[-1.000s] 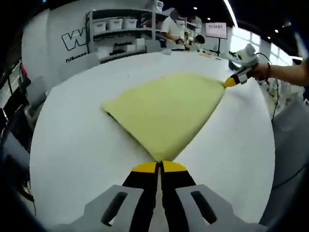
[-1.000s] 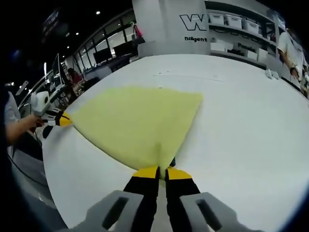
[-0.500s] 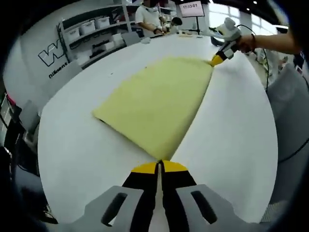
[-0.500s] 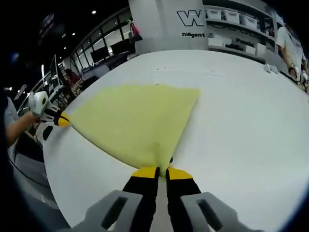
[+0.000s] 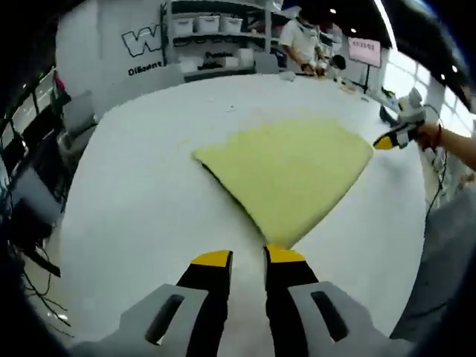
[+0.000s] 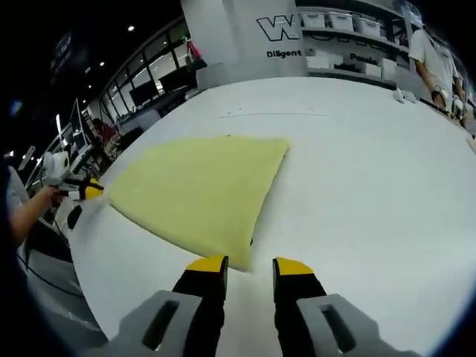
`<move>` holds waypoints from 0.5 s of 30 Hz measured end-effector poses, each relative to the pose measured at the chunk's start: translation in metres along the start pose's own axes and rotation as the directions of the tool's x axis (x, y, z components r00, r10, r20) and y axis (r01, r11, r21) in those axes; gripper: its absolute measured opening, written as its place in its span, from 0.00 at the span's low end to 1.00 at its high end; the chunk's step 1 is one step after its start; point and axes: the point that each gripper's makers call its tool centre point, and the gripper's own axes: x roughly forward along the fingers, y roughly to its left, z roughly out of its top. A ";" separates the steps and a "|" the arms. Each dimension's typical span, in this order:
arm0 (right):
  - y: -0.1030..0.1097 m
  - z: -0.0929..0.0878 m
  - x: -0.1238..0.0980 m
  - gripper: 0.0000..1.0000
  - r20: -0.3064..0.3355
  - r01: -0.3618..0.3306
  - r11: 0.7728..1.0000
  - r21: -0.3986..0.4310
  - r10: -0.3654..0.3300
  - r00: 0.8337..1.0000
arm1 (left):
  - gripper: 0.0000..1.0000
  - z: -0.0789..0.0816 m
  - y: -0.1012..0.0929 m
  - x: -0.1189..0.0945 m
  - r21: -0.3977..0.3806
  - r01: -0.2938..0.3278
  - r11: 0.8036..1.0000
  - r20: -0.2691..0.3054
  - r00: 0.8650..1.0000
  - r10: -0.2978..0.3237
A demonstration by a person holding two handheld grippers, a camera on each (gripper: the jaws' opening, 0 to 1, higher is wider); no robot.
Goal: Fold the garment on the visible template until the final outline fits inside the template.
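A pale yellow folded garment (image 5: pixel 290 167) lies flat on the white round table (image 5: pixel 141 201). In the left gripper view my left gripper (image 5: pixel 248 259) is open, its yellow-tipped jaws just short of the garment's near corner and holding nothing. The right gripper (image 5: pixel 388 140), in a hand, sits beside the garment's far right corner. In the right gripper view the garment (image 6: pixel 197 190) spreads ahead and to the left. My right gripper (image 6: pixel 250 266) is open, with the cloth's near corner just in front of its left jaw. The left gripper (image 6: pixel 83 191) hovers off the garment's left corner.
The table's edge curves close behind both grippers. Shelves with white bins (image 5: pixel 216 30) and a person (image 5: pixel 301 41) stand beyond the far side. Faint marks (image 6: pixel 253 114) show on the table past the garment. Desks and chairs (image 5: pixel 44 171) crowd the left.
Both grippers have opened and let go of the garment's corners, which now lie on the table. Each gripper has drawn back slightly from the cloth.
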 end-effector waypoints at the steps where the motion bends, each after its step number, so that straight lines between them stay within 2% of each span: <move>1: 0.001 0.001 0.000 0.19 0.003 -0.002 1.000 0.001 0.002 1.000 | 0.16 0.005 -0.001 0.001 -0.051 0.002 0.999 0.030 1.000 0.000; 2: 0.004 0.002 0.002 0.19 0.008 -0.013 1.000 0.012 0.013 1.000 | 0.17 0.012 -0.006 0.004 -0.113 0.011 0.994 0.076 0.997 -0.002; 3: 0.005 0.002 0.002 0.19 0.008 -0.014 1.000 0.014 0.014 1.000 | 0.19 0.011 -0.006 0.005 -0.119 0.008 0.993 0.075 0.997 0.000; 6: 0.007 0.008 0.007 0.21 0.021 -0.021 0.999 0.036 0.020 1.000 | 0.29 0.005 -0.004 0.016 -0.169 -0.055 0.984 0.044 0.997 0.063; 8: 0.008 0.010 0.010 0.21 0.025 -0.018 0.999 0.039 0.017 1.000 | 0.32 0.002 -0.010 0.023 -0.201 -0.044 0.979 0.032 0.998 0.052; 12: 0.006 0.010 0.016 0.19 0.018 -0.012 0.999 0.046 0.011 1.000 | 0.32 -0.003 -0.017 0.029 -0.232 -0.040 0.972 0.010 0.999 0.044; 15: 0.008 0.005 0.021 0.13 -0.003 -0.016 0.998 0.067 0.016 1.000 | 0.24 -0.008 -0.025 0.036 -0.250 -0.028 0.968 -0.012 1.000 0.026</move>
